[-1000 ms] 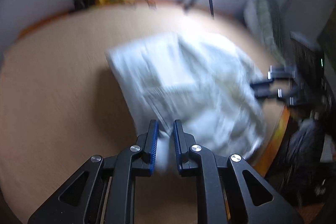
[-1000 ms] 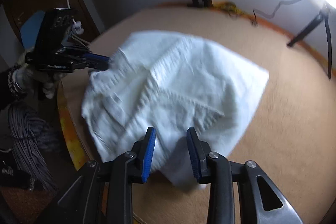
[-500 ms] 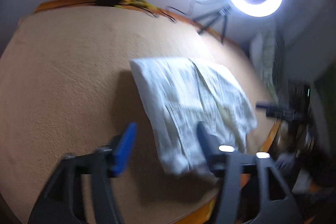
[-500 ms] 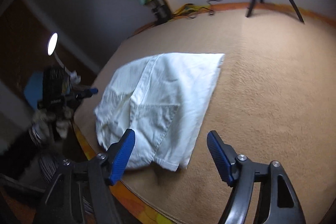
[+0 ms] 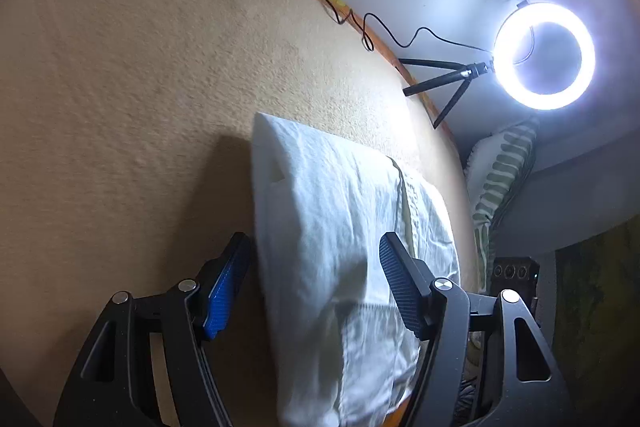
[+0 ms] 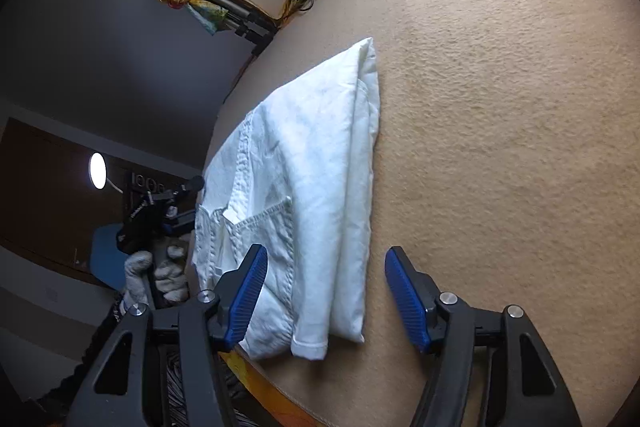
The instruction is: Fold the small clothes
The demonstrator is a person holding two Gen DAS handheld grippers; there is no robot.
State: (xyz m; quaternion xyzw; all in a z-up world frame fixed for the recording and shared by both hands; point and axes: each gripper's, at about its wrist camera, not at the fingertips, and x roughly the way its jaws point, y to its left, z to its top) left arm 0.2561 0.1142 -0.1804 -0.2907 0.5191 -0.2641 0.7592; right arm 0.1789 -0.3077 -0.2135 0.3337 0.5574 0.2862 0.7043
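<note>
While a second ago both grippers were pinching the white cotton garment [image 6: 304, 195], it is now lying released on the beige fuzzy blanket [image 6: 500, 115], folded lengthwise into a long narrow strip near the orange table edge [image 6: 272, 383]. The left gripper [image 5: 314, 285] is standing with its jaws apart, not pressing on the cloth, although the strip is passing between them in its view. The right gripper [image 6: 326, 293] is closing its jaws again, with one end of the garment between them but not yet pinched. The gloved hand [image 6: 156, 271] is holding the left tool beside the other end. I judge that one fold is finished and the next fold, end over end, is probably coming.
</note>
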